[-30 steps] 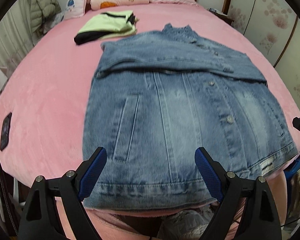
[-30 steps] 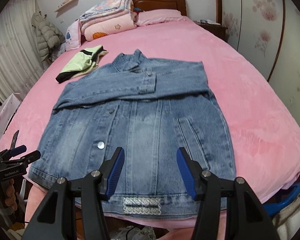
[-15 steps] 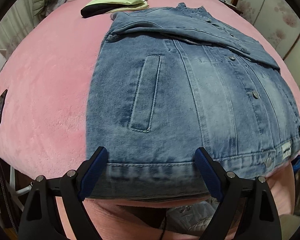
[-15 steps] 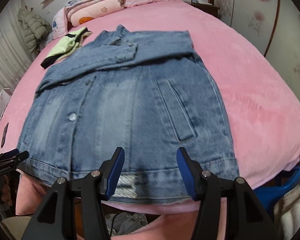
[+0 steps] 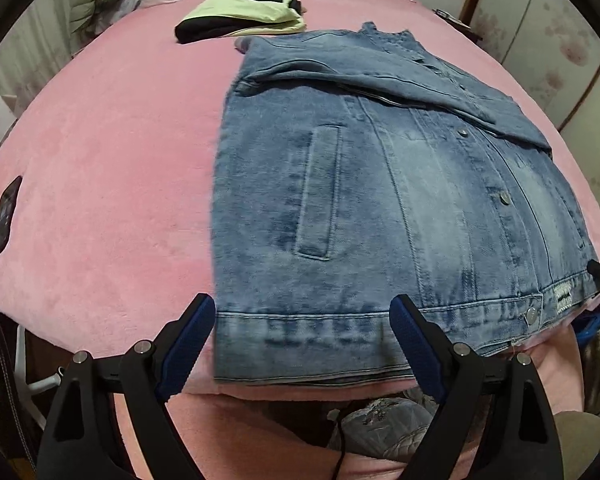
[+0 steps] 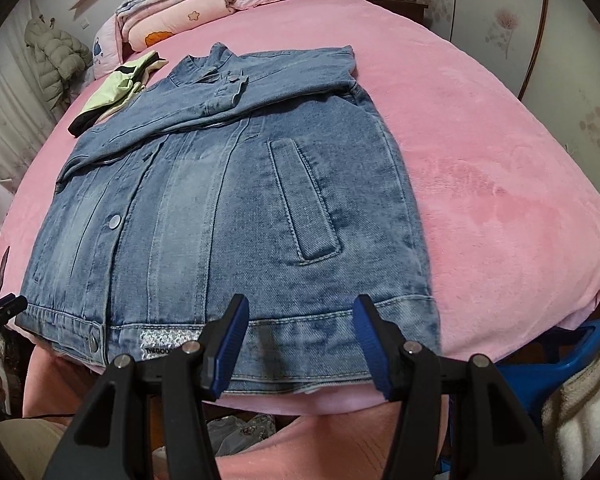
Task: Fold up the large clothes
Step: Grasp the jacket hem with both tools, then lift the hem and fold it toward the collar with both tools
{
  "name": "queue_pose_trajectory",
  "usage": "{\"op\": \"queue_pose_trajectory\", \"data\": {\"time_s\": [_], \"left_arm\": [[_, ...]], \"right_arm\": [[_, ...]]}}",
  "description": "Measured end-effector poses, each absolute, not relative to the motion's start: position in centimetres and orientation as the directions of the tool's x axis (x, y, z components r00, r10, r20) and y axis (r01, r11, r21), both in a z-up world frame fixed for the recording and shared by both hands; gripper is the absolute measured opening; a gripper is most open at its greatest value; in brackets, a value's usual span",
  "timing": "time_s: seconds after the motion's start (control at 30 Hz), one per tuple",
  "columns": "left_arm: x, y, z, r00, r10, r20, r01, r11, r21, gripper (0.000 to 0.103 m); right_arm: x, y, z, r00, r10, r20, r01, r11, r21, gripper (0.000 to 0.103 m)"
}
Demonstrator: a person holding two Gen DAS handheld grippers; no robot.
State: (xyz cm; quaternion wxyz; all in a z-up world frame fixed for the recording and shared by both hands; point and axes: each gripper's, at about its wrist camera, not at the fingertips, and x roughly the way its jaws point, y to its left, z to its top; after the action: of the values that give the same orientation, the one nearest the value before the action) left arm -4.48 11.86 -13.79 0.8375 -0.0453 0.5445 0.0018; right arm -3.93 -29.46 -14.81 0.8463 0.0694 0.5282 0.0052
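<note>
The big blue denim jacket (image 5: 400, 200) lies flat, front side up, on the soft pink fuzzy blanket (image 5: 112, 152) that covers the bed, with its bottom edge right at the near side of the bed; both sleeves are already folded across the chest, one on top of the other, so I think the first part of the job is done; what looks left is to fold the body up, maybe from the bottom band toward the collar; that has not started

The left gripper (image 5: 300, 340) hangs just over the left corner of the bottom band with its jaws wide apart and nothing in them; the right gripper (image 6: 298, 338) hangs over the right part of the band with its jaws about half open and also holding nothing

The denim looks thick and stiff, with faded pale stripes, neat stitched seams, two slit pockets and round shiny metal buttons (image 6: 114, 221); the bottom band is a flat double layer; near the pillows sits a small folded pale green and black top (image 5: 244, 14), which looks thin and soft
</note>
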Motion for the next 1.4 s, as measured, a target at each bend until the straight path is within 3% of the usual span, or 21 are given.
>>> {"op": "queue_pose_trajectory", "data": {"time_s": [0.4, 0.8, 1.17, 1.2, 1.27, 1.33, 1.4], "left_arm": [[-5.0, 14.5, -17.0, 0.321, -0.096, -0.942, -0.085, 0.988, -0.13, 0.089], [-4.7, 16.3, -19.0, 0.307, -0.226, -0.925, -0.093, 0.96, -0.265, 0.089], [-4.4, 16.6, -20.3, 0.297, -0.3, -0.907, -0.071, 0.94, -0.334, 0.091], [-4.4, 16.4, -20.2, 0.296, -0.297, -0.908, -0.069, 0.941, -0.331, 0.089], [-4.3, 16.0, -20.0, 0.293, -0.304, -0.907, -0.054, 0.941, -0.333, 0.076], [-4.3, 15.3, -19.6, 0.277, -0.337, -0.9, -0.029, 0.933, -0.359, 0.038], [-4.2, 14.5, -19.1, 0.268, -0.309, -0.913, -0.028, 0.944, -0.328, 0.032]], "right_arm": [[-5.1, -32.2, -14.3, 0.471, 0.107, -0.876, 0.051, 0.988, 0.148, 0.054], [-5.9, -35.9, -14.8, 0.463, 0.131, -0.877, 0.111, 0.973, 0.204, 0.057], [-5.3, -37.7, -19.7, 0.399, 0.359, -0.844, 0.153, 0.881, 0.447, 0.057], [-5.2, -37.5, -19.9, 0.395, 0.373, -0.84, 0.146, 0.877, 0.458, 0.051], [-5.1, -37.1, -19.9, 0.387, 0.377, -0.842, 0.131, 0.881, 0.455, 0.045], [-5.1, -36.8, -19.4, 0.389, 0.388, -0.835, 0.112, 0.88, 0.462, 0.035], [-5.1, -36.4, -18.5, 0.396, 0.379, -0.836, 0.09, 0.89, 0.446, 0.029]]}}
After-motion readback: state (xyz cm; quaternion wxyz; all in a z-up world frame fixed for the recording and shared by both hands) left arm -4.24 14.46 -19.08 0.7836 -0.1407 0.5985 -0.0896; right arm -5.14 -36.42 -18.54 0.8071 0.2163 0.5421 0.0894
